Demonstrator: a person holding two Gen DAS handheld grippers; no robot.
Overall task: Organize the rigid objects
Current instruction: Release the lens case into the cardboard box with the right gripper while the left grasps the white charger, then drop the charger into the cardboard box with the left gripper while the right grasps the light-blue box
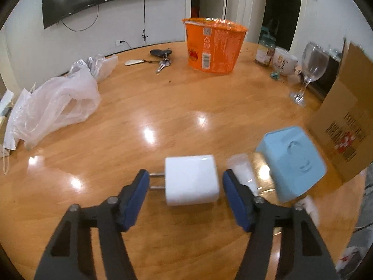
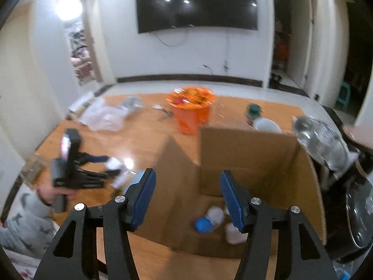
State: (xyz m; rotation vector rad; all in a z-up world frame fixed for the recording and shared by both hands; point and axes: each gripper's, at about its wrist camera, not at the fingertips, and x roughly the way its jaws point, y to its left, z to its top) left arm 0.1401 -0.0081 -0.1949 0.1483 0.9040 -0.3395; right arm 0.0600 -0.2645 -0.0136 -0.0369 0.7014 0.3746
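A white plug adapter [image 1: 191, 180] lies on the wooden table [image 1: 139, 107], its two prongs pointing left. My left gripper [image 1: 185, 179] is open, its blue pads on either side of the adapter, not touching it. A light blue box [image 1: 292, 162] and a clear plastic piece [image 1: 242, 170] lie just right of it. My right gripper [image 2: 186, 186] is open and empty, above the open cardboard box [image 2: 244, 154]. Inside the box lie a blue-capped item [image 2: 202, 224] and white items [image 2: 216, 213]. The left gripper also shows in the right wrist view [image 2: 112, 165].
An orange noodle cup [image 1: 213, 46], keys [image 1: 162, 64], a jar [image 1: 265, 51], a white mug [image 1: 284, 61] and a wine glass [image 1: 311, 67] stand at the back. Plastic bags [image 1: 56, 105] lie left. The cardboard box's wall [image 1: 347, 121] rises on the right.
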